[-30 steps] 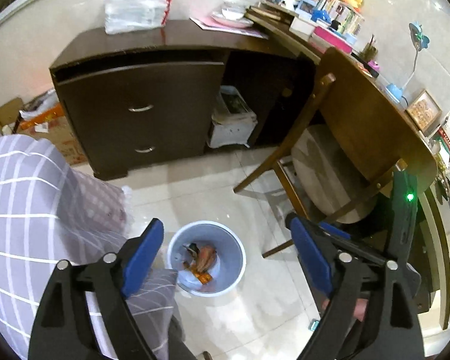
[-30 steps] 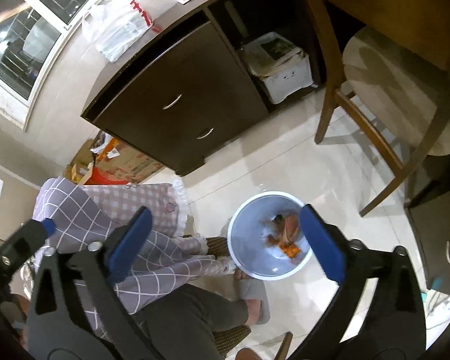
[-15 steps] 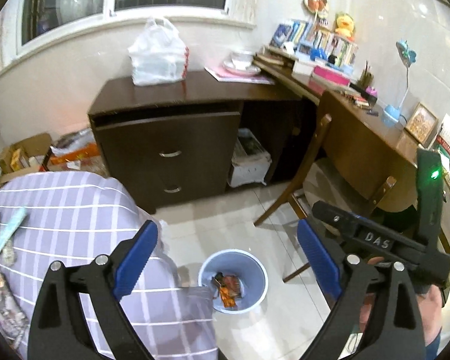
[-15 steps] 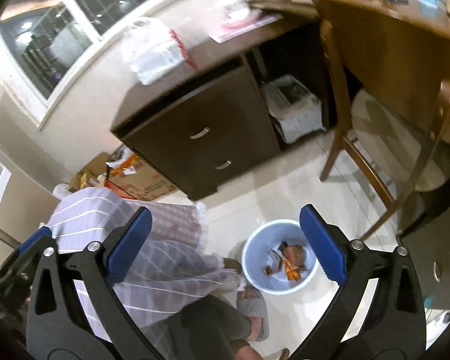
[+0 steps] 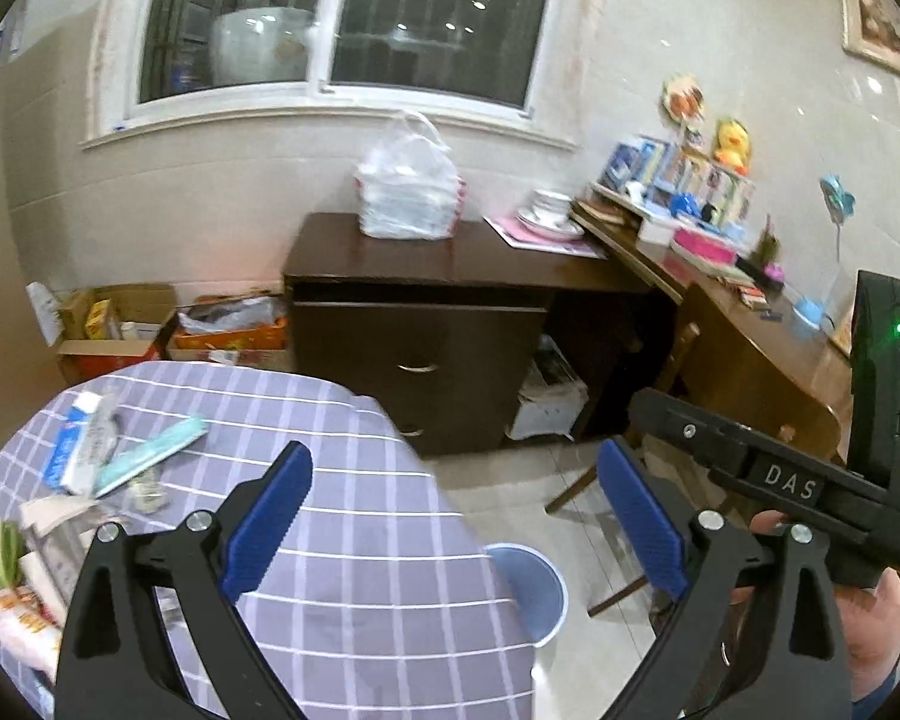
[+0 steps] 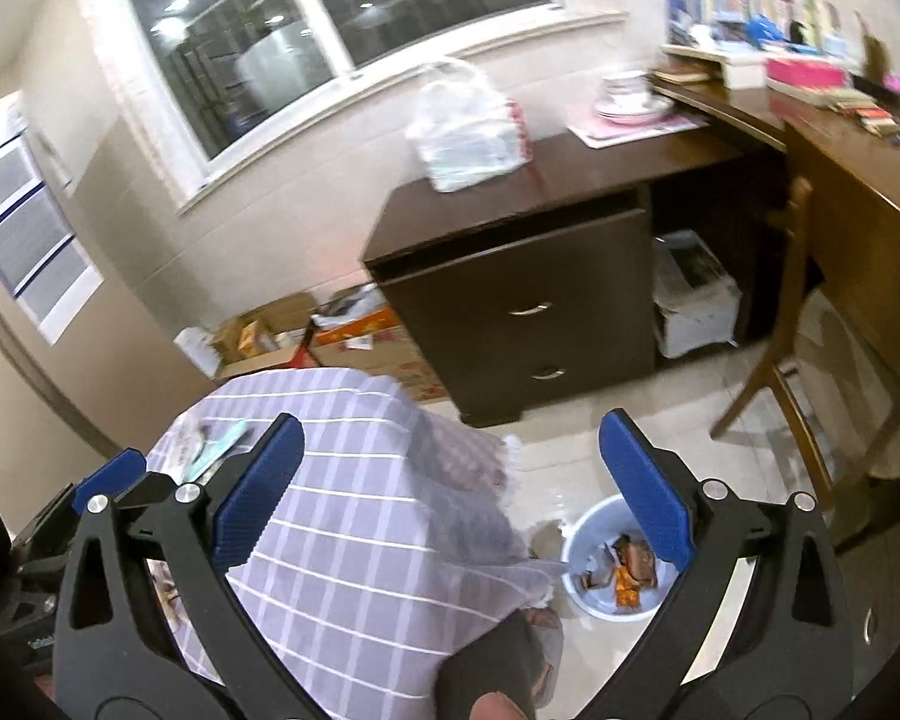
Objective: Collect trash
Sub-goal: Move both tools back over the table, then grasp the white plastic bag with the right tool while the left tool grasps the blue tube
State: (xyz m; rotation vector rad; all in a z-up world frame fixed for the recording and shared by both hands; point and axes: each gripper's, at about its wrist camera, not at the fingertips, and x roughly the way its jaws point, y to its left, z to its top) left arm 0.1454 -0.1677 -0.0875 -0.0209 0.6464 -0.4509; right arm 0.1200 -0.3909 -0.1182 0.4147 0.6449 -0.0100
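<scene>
A round table with a purple checked cloth (image 5: 342, 516) holds several wrappers: a blue-and-white packet (image 5: 75, 444), a teal strip (image 5: 150, 455), and a radish-print bag (image 5: 12, 606) at the left edge. A light blue bin (image 6: 606, 570) on the floor beside the table holds orange and brown wrappers; only its rim (image 5: 534, 588) shows in the left wrist view. My left gripper (image 5: 456, 522) is open and empty above the table. My right gripper (image 6: 450, 492) is open and empty, raised over the table edge and bin.
A dark wooden cabinet (image 5: 426, 330) with a white plastic bag (image 5: 408, 192) on top stands by the window wall. A wooden desk (image 5: 750, 348) with books and a chair (image 6: 804, 324) are to the right. Cardboard boxes (image 5: 120, 324) sit on the floor at left.
Both grippers have risen and tilted up from looking down at the bin. The table top with its wrappers has come into view. Both stayed open.
</scene>
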